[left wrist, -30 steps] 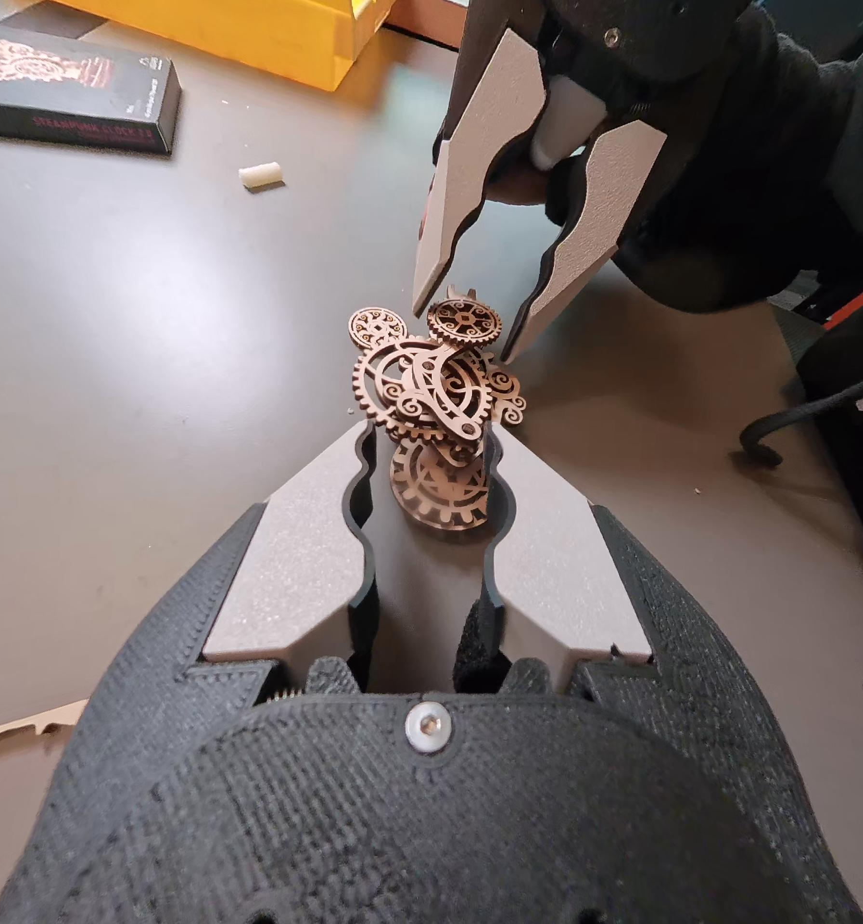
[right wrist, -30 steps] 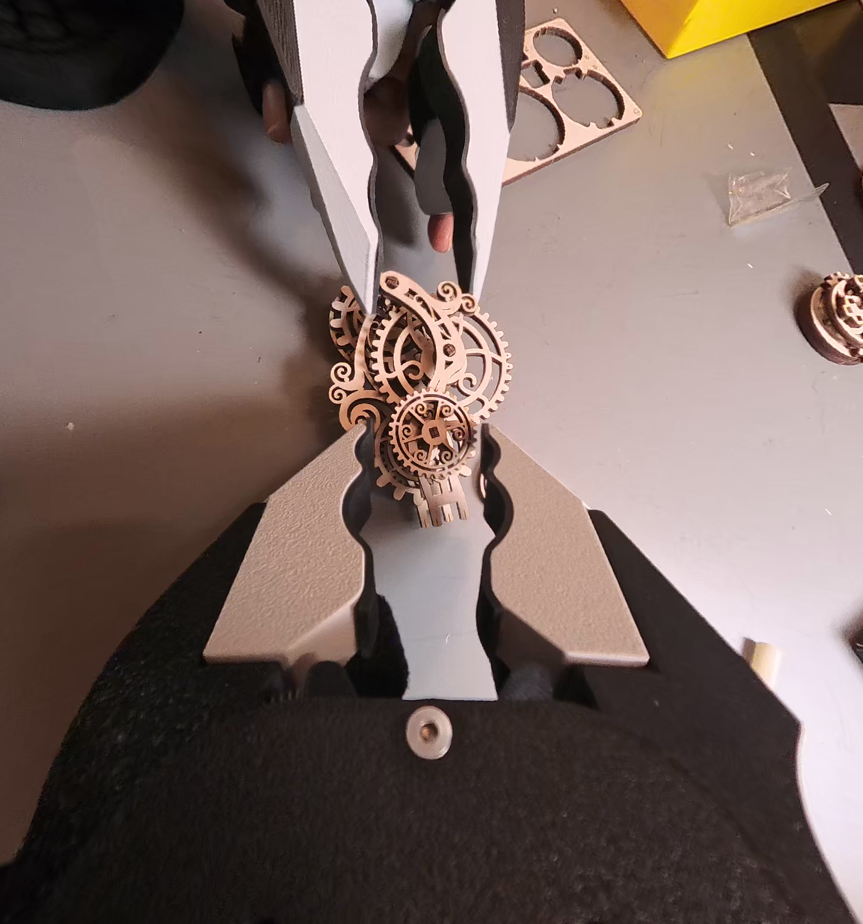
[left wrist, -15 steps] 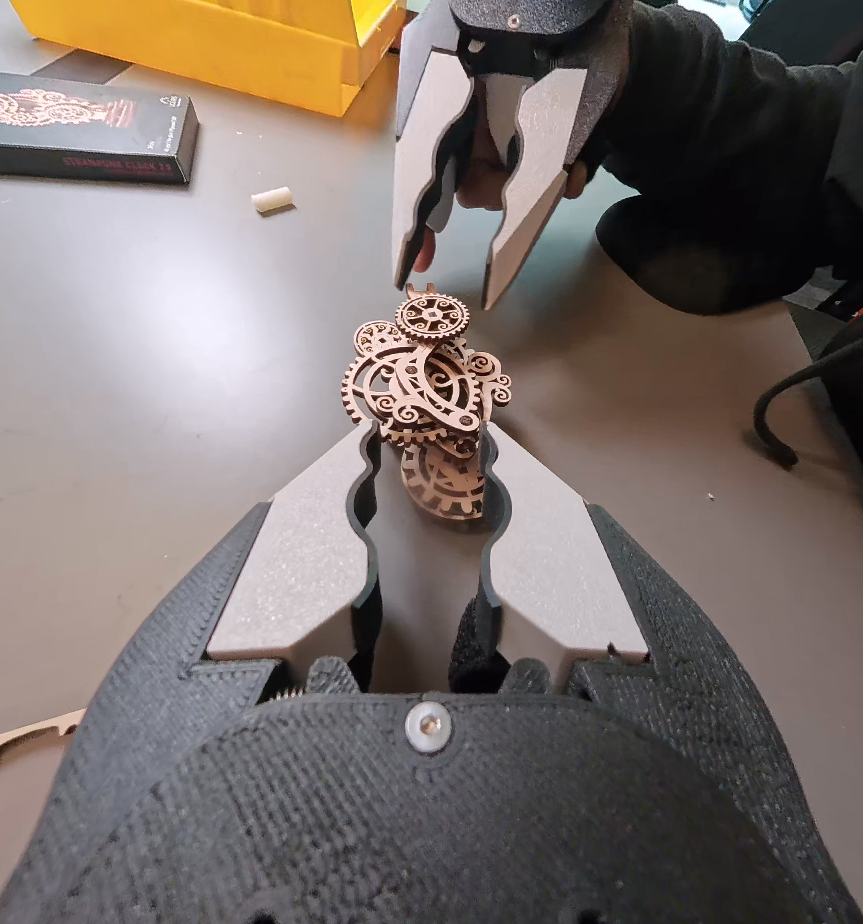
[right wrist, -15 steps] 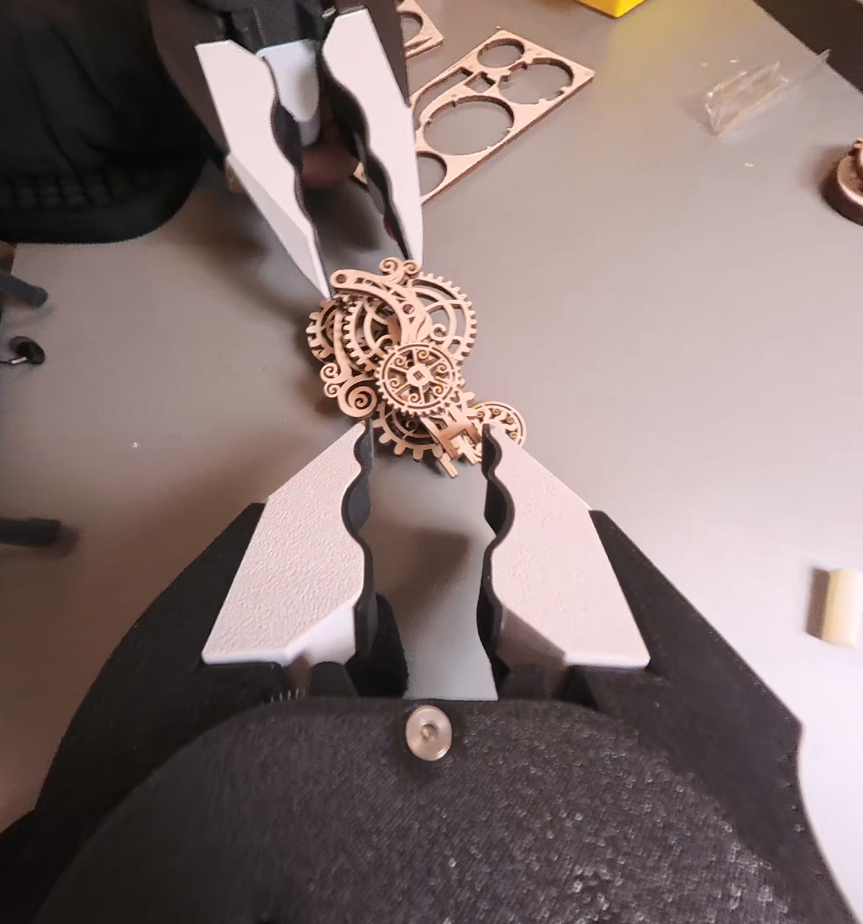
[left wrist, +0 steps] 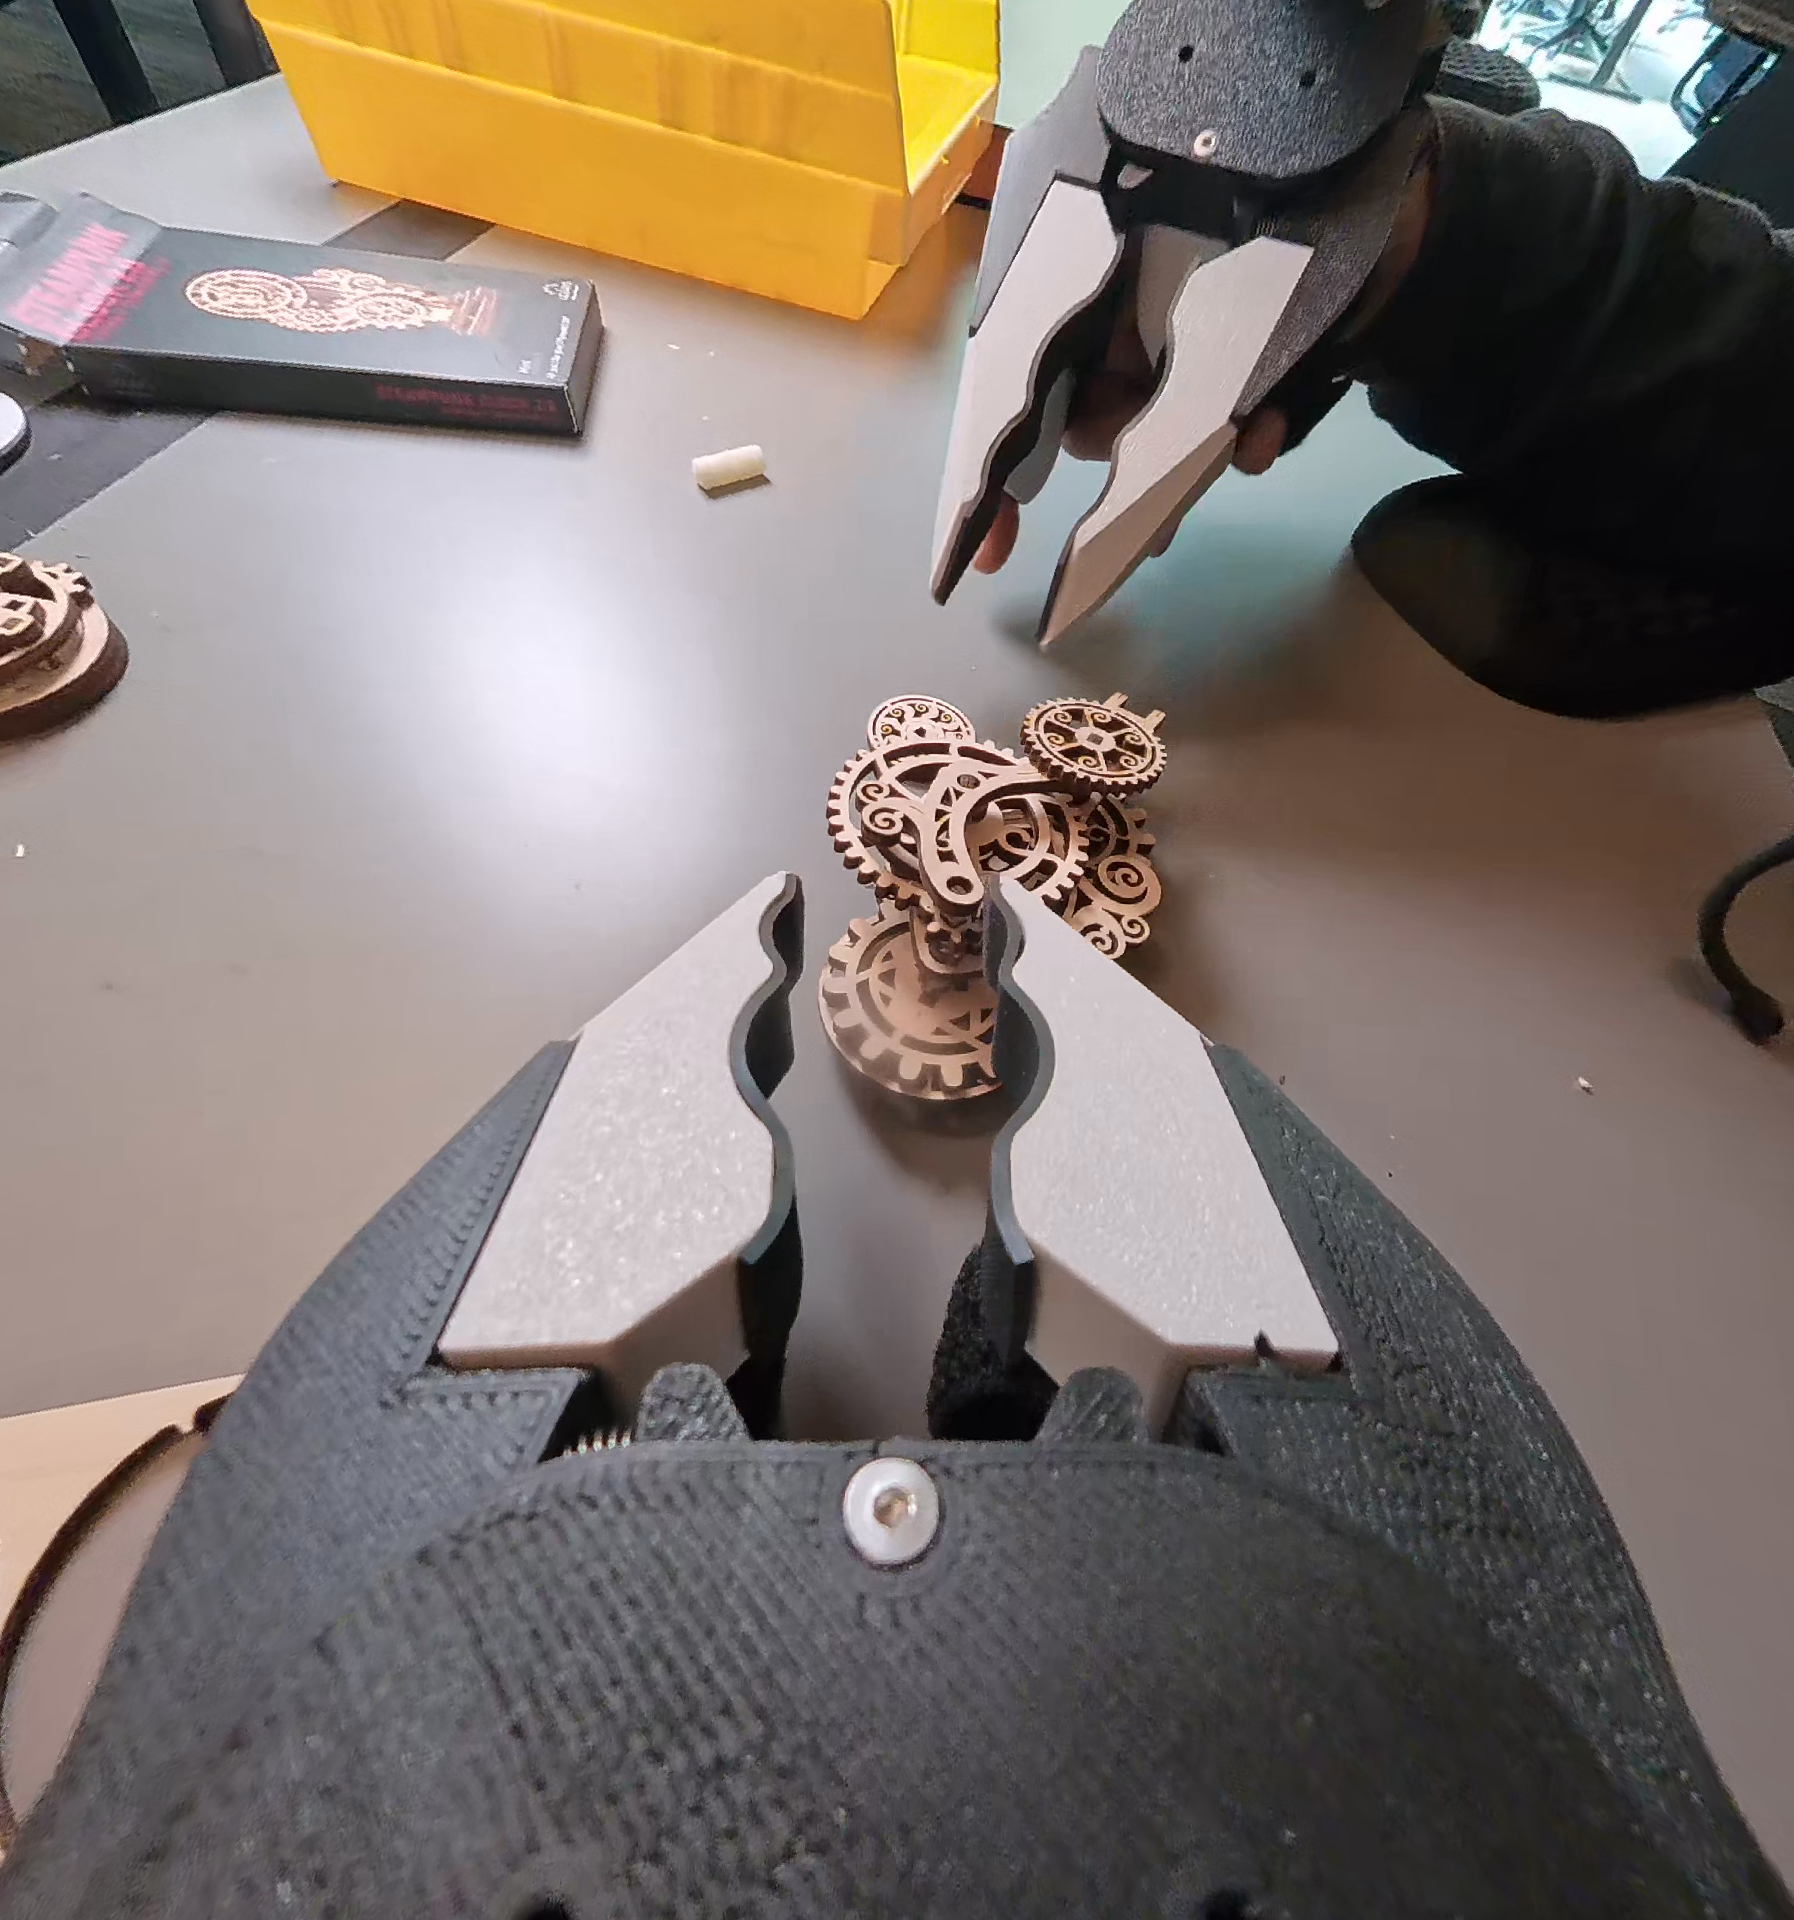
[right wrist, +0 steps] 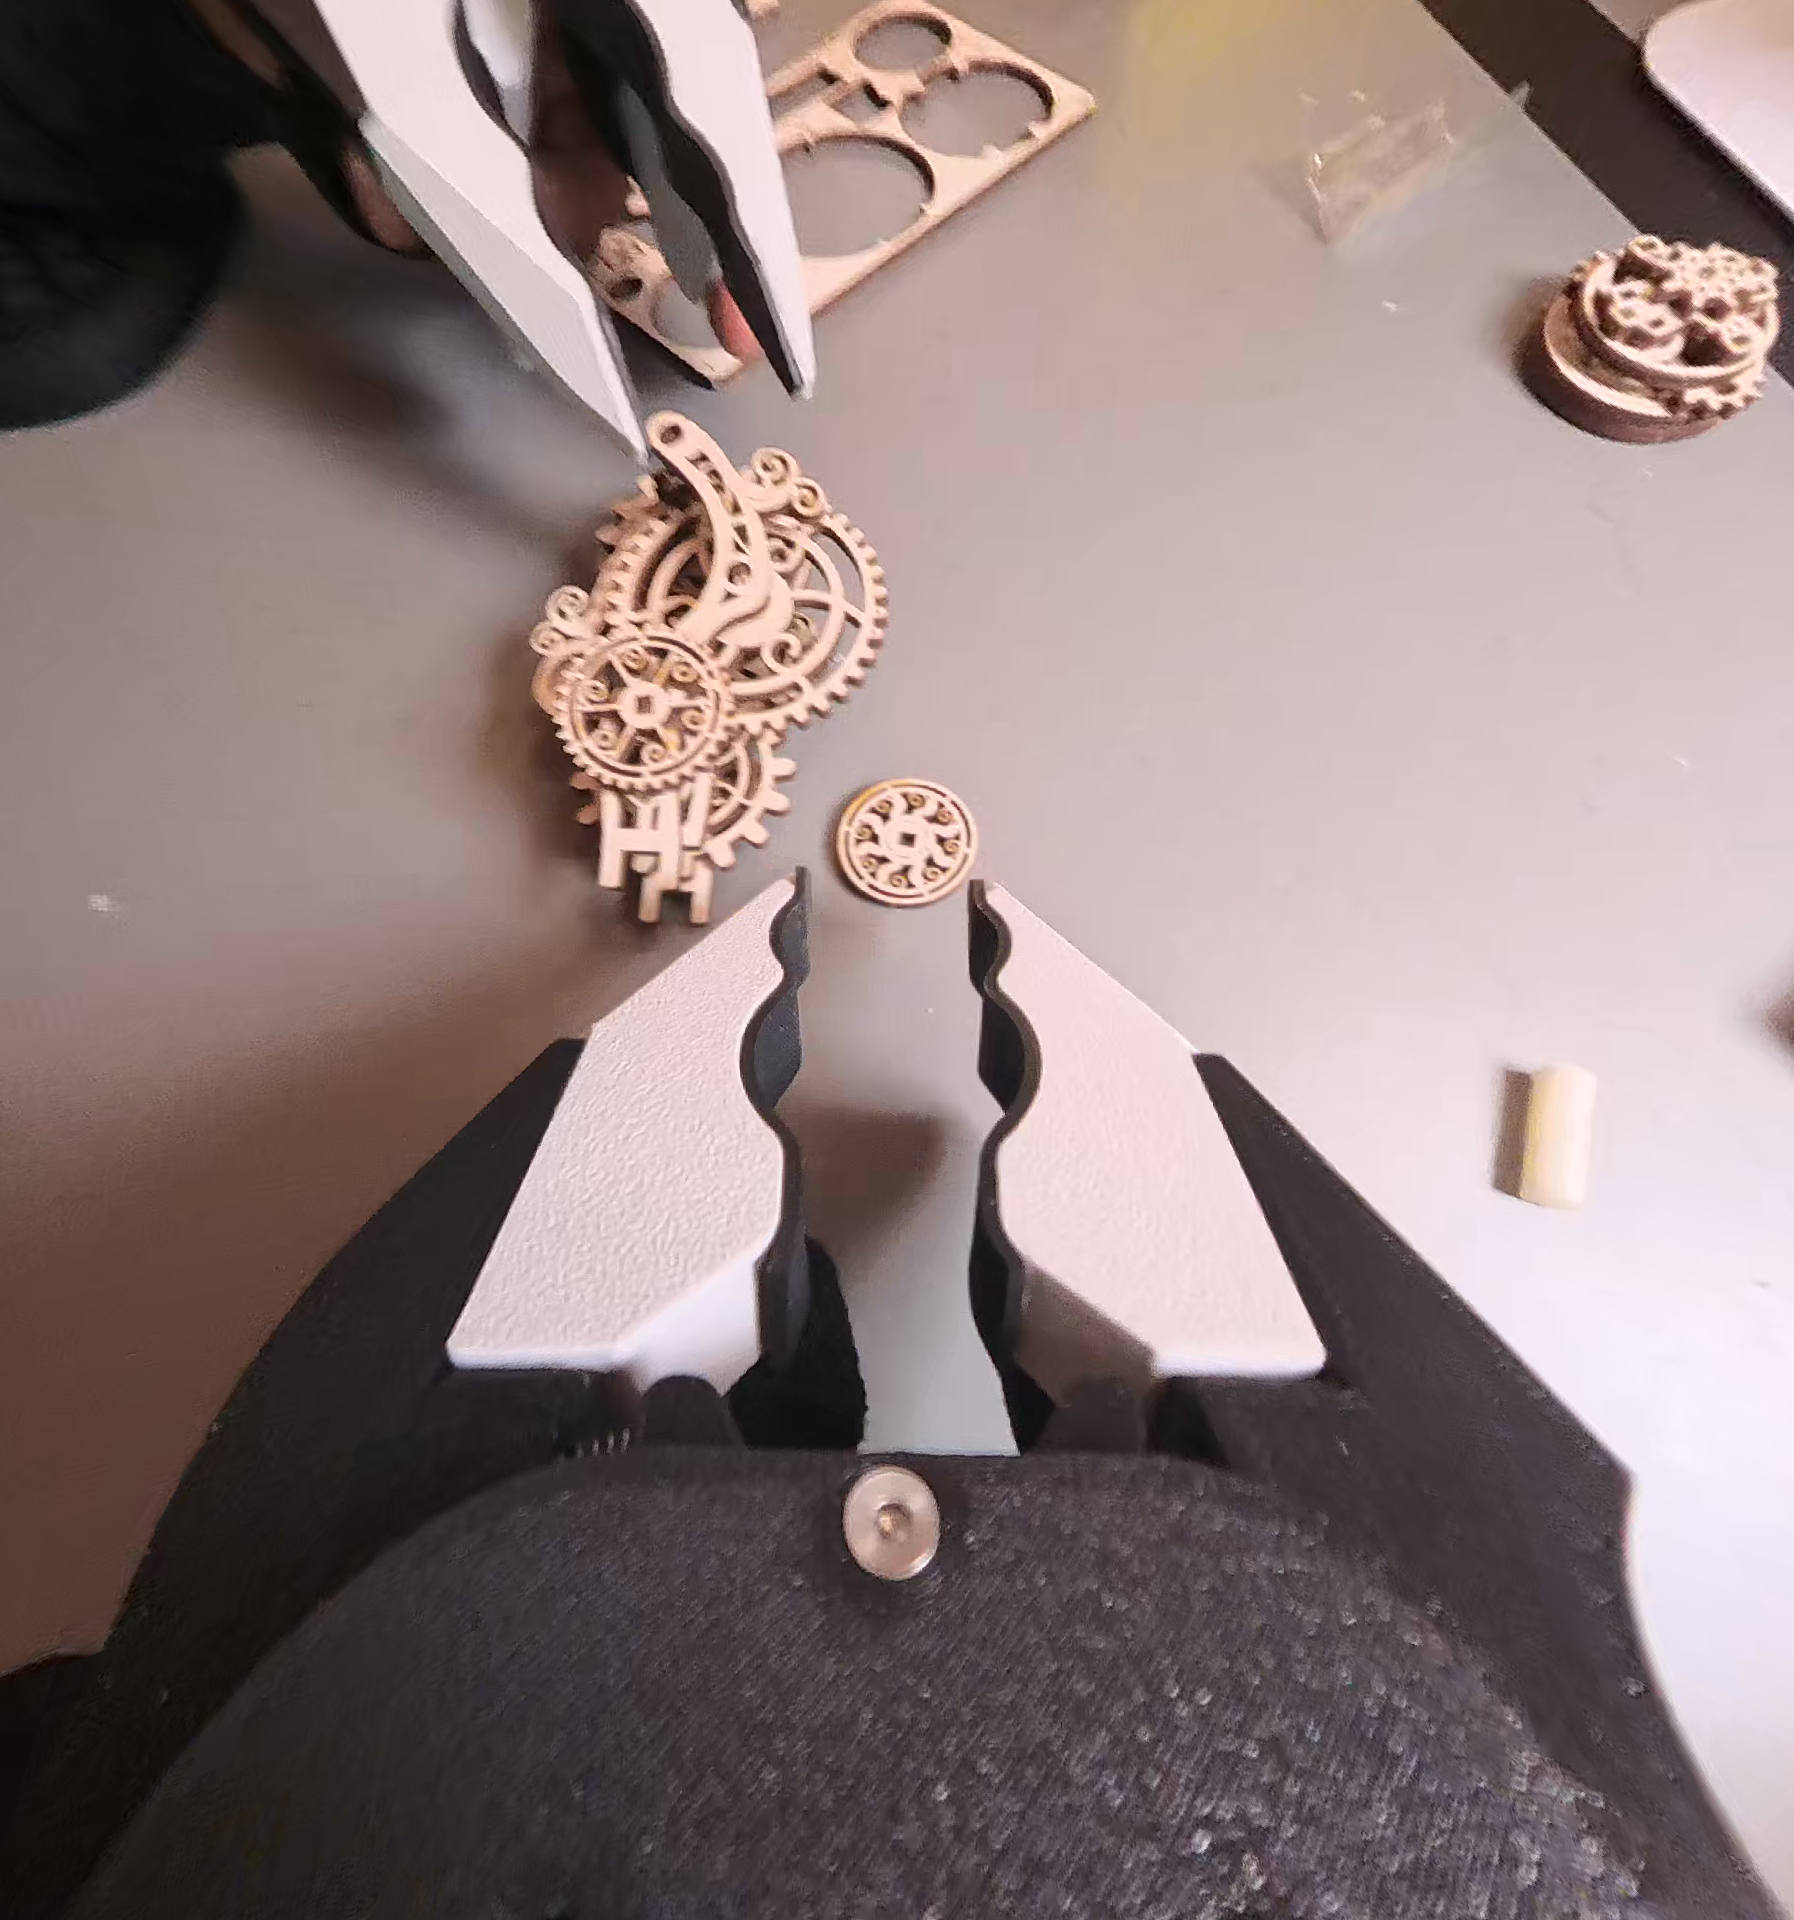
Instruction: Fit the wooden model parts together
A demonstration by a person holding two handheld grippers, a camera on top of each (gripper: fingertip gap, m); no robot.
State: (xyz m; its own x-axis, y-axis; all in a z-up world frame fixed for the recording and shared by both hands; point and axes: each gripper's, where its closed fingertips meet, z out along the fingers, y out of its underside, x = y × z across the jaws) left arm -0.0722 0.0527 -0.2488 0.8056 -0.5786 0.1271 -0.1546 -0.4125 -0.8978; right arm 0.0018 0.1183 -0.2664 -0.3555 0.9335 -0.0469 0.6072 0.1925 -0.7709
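L tongs (left wrist: 893, 914) agape, maybe brushing gear model (left wrist: 976, 831); R tongs (right wrist: 888, 894) agape, bare.

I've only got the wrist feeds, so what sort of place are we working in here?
Probably an office or lab desk set up for hobby model building. A grey tabletop carries a laser-cut wooden gear assembly, a punched-out plywood parts sheet, the black kit box and a yellow plastic bin.

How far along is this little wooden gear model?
Much looks done: a gear cluster is already joined and lies on the table. Neither gripper holds anything: the left gripper is open at the cluster's end, the right gripper open just short of a loose round disc. Left: fitting that disc, probably also the separate round assembly.
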